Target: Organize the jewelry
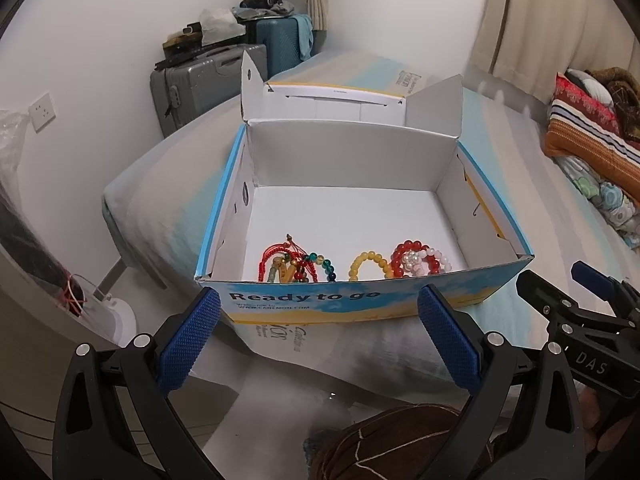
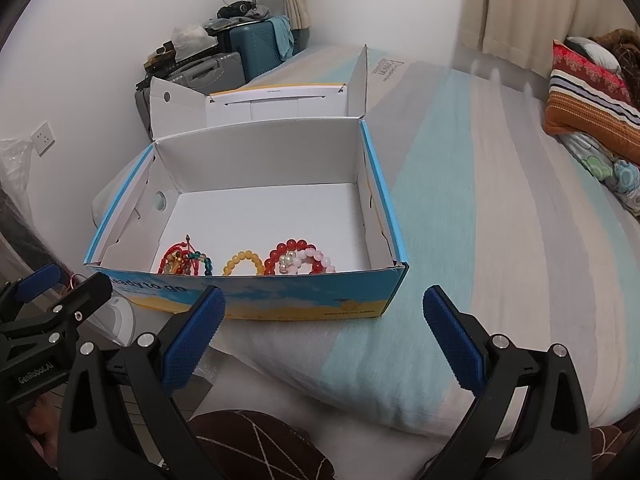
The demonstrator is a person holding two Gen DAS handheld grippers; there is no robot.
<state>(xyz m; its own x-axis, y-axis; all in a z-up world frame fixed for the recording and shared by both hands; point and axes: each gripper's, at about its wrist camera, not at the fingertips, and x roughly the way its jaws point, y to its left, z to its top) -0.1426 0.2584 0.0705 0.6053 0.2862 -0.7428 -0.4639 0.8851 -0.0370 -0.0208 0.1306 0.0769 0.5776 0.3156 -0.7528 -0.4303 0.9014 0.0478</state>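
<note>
An open blue and yellow cardboard box [image 1: 360, 300] [image 2: 280, 300] rests on the bed, lid flipped back. Along its near wall lie several bead bracelets: a red cord and mixed-bead bundle [image 1: 296, 264] [image 2: 184, 260], a yellow bead ring [image 1: 366, 265] [image 2: 242, 263], a red bead ring [image 1: 408, 254] [image 2: 290, 254] with a pearl cluster and a pink bead ring [image 1: 438, 260] [image 2: 320, 258]. My left gripper [image 1: 320, 312] hangs open and empty just in front of the box. My right gripper [image 2: 324, 312] is open too, empty, before the box's right corner.
The striped bedsheet [image 2: 500, 240] stretches to the right, with a striped pillow [image 2: 592, 104] and floral bedding at the far end. Suitcases [image 1: 200, 84] stand against the wall behind. A brown patterned cushion [image 1: 400, 440] sits below the grippers. A white base [image 1: 120, 320] stands on the floor at left.
</note>
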